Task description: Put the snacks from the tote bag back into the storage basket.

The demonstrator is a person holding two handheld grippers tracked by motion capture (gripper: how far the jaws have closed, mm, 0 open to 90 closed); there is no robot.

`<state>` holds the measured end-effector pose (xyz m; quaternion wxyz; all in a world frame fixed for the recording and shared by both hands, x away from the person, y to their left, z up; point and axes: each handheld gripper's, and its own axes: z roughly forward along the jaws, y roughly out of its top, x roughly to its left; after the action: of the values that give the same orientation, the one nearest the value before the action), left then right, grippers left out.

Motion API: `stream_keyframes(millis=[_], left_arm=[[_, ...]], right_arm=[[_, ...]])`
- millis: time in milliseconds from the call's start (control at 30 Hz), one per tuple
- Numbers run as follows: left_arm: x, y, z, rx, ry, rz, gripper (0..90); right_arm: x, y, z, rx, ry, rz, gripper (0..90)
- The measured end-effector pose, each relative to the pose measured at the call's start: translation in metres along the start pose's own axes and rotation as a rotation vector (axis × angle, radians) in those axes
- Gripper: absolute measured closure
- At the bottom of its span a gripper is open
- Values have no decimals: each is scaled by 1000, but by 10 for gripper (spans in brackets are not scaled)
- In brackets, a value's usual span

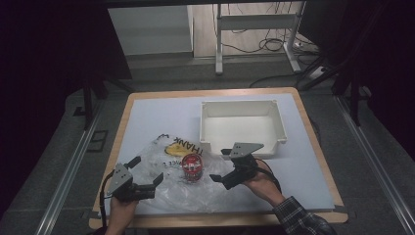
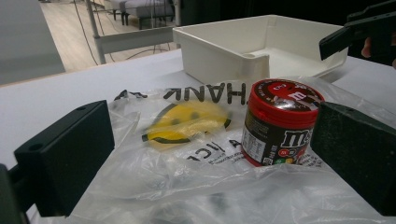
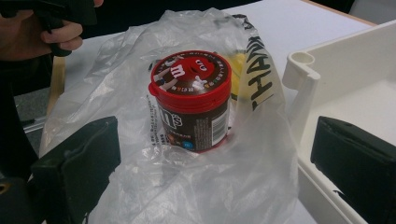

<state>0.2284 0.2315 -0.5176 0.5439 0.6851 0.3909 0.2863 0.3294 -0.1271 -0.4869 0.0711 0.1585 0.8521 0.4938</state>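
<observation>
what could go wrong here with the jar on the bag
1. The jar stands upright on a loose, crinkled bag; tugging the bag may well tip it.
2. Both claws, left and right, are open; closing on the film too could let the jar slip.

The candy jar [image 2: 279, 122] hid part of the plastic bag [image 2: 187, 154] lettering in the left gripper view, at 3 o'clock; its label's small print was unreadable. The white bin [image 3: 355, 93] ran off the right gripper view's 3 o'clock edge.
</observation>
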Motion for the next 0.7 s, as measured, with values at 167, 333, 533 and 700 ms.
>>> stream_keyframes(millis=[167, 333, 533, 700], left_arm=[[0, 0, 0, -4, 1, 0, 0], [0, 0, 0, -4, 2, 2, 0], [0, 0, -1, -3, 3, 2, 0], [0, 0, 0, 2, 1, 5, 0]], right_arm=[[-1, 3, 7, 20, 5, -2, 18], [-1, 6, 13, 31, 15, -7, 18], [-1, 9, 22, 63, 22, -12, 18], [-3, 11, 30, 91, 29, -10, 18]])
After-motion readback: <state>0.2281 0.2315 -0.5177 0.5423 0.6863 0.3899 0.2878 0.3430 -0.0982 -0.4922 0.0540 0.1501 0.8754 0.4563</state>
